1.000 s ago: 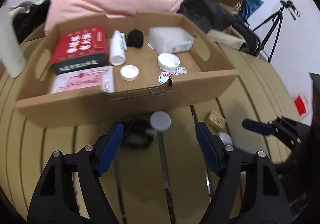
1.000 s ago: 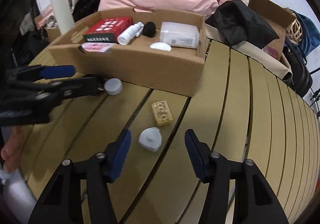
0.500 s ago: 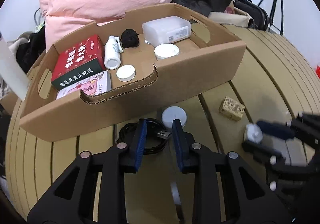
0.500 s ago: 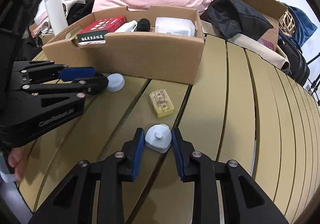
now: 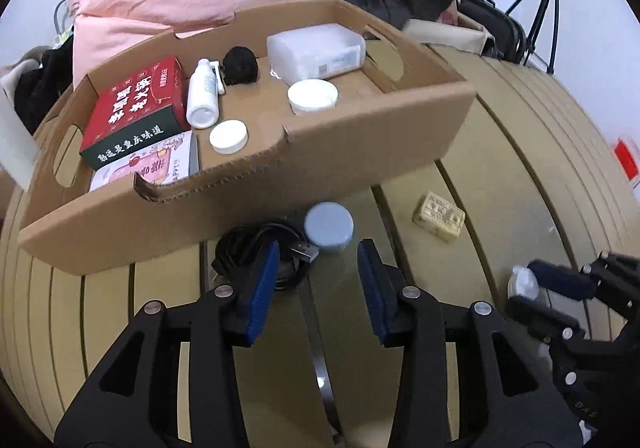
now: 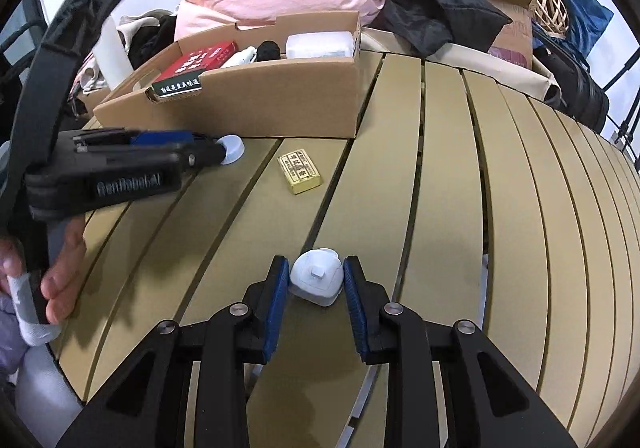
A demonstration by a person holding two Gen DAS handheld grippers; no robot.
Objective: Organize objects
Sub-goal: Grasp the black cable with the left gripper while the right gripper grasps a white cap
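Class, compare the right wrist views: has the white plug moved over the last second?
Yes. The white plug, held by the right gripper, now lies farther from the yellow box, drawn back along the slats toward the camera.

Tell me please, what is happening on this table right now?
A person is tidying small items into a cardboard box on a slatted table. The right hand-held gripper is shut on a small white plug adapter. The left hand-held gripper is open, just before a grey round cap and a coiled black USB cable. A yellow packet lies loose on the table.
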